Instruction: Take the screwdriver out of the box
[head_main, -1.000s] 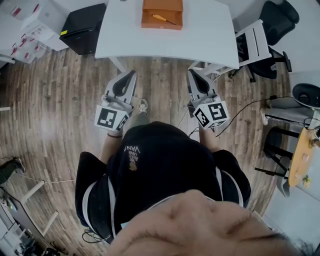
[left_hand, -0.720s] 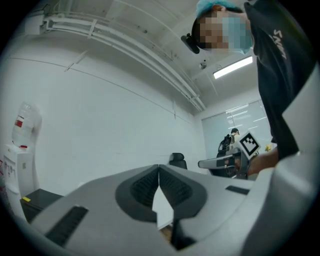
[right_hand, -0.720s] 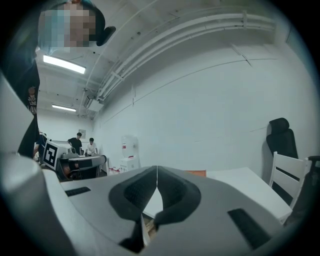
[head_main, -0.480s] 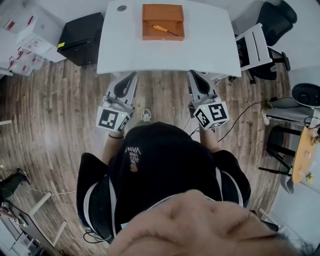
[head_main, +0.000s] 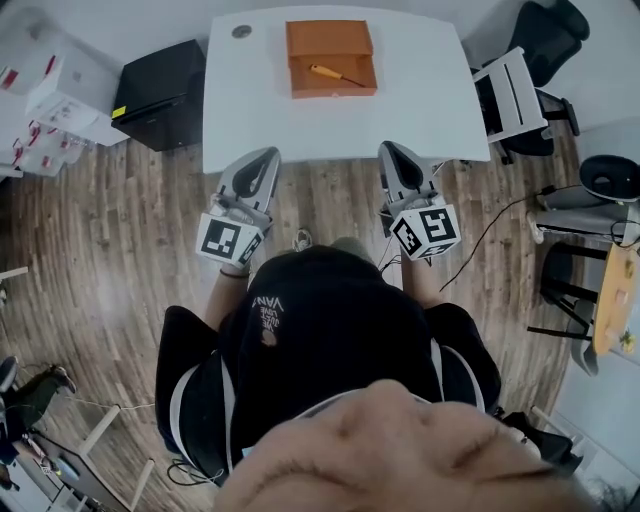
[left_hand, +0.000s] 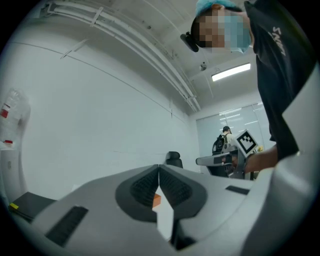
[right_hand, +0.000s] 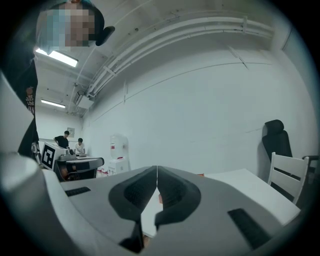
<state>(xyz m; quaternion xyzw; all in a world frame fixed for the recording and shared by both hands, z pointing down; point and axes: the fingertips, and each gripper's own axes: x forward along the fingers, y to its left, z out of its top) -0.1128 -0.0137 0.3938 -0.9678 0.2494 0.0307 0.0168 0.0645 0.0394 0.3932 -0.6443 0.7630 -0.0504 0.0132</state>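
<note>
My left gripper (head_main: 263, 157) and my right gripper (head_main: 389, 151) both have their jaws together with nothing between them, at the edge of the white table (head_main: 425, 95), and the screwdriver (head_main: 333, 75) lies inside the orange box (head_main: 312, 89), well apart from them.

I'm in an office: black swivel chair (head_main: 556, 32), white table (head_main: 420, 95), ceiling strip light (left_hand: 231, 71), two people (right_hand: 64, 140) at a far desk.
</note>
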